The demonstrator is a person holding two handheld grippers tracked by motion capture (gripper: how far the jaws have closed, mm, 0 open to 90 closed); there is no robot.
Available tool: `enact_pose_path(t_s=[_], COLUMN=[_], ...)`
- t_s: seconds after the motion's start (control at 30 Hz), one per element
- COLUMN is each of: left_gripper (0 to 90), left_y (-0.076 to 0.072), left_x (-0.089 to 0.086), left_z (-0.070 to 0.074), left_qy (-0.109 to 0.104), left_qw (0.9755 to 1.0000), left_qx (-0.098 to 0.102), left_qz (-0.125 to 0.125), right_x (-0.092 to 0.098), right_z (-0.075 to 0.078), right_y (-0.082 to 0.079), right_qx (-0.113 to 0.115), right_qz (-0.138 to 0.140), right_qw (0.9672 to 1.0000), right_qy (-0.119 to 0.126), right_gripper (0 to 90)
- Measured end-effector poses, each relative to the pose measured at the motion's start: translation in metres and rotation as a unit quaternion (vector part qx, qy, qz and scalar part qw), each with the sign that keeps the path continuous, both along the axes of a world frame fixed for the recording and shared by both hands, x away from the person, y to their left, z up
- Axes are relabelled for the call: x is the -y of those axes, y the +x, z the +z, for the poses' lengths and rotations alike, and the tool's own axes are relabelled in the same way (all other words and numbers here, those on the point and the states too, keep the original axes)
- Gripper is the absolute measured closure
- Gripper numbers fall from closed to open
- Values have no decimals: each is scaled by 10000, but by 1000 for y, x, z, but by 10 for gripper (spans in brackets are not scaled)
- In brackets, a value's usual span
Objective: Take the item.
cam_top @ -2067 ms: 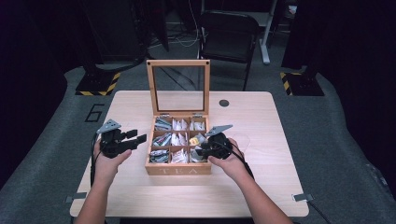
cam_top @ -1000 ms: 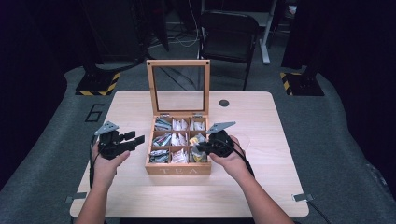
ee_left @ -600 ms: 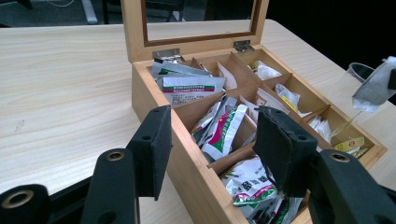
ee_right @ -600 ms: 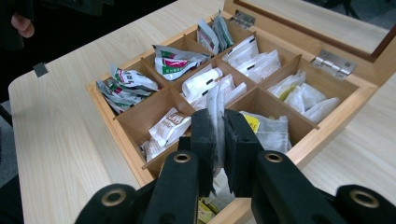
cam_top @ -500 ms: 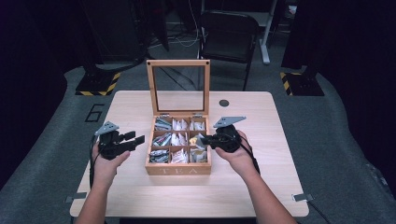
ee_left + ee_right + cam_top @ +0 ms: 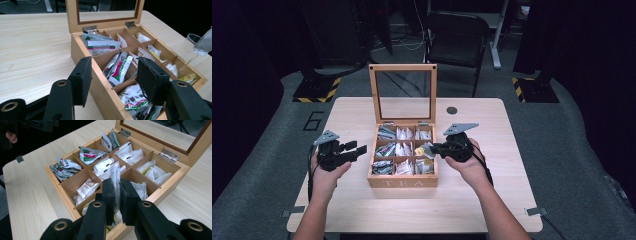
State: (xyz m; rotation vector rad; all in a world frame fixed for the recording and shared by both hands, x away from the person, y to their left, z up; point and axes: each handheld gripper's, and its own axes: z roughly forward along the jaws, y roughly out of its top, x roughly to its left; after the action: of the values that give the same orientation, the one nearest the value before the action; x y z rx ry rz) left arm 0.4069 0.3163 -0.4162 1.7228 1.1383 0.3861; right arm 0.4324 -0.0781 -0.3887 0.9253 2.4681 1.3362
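Between our right gripper's (image 6: 117,202) jaws, pressed tight, we pinch a tea sachet (image 6: 115,180) just above the tea box (image 6: 62,195). Lift straight, clearing dividers. Left gripper (image 6: 112,82) jaws spread, astride the box wall.

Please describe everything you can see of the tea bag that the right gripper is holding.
The tea bag is a thin, flat, pale sachet, translucent as it looks, with dark specks inside. It stands on edge, pinched between the black pads of the right gripper, which is shut on it. It sits above the right-hand middle compartment of the open wooden tea box, lifted just over the sachets there. In the high view a yellow tag appears beside it. Nothing else visibly touches it.
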Motion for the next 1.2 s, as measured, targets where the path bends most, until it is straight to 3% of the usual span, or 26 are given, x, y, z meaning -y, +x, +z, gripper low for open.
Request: enact_pose_path(t_s=[0.2, 0.53, 0.63, 1.2], left_gripper=[460, 460, 460, 460], left_y=[0, 2, 2, 4], left_x=[0, -1, -1, -3], left_z=[0, -2, -2, -2], left_qy=[-2, -6, -28, -47], left_qw=[10000, 10000, 10000, 10000], left_qx=[-8, -41, -37, -40], left_qz=[7, 14, 27, 45], right_x=[9, 43, 57, 96], right_z=[4, 20, 23, 22], right_y=[1, 3, 4, 7], right_qx=[82, 269, 314, 387], right_qz=[-137, -602, -842, -1480], right_qw=[9999, 9977, 9958, 9882], right_qy=[34, 173, 156, 5], right_gripper=[828, 828, 828, 828])
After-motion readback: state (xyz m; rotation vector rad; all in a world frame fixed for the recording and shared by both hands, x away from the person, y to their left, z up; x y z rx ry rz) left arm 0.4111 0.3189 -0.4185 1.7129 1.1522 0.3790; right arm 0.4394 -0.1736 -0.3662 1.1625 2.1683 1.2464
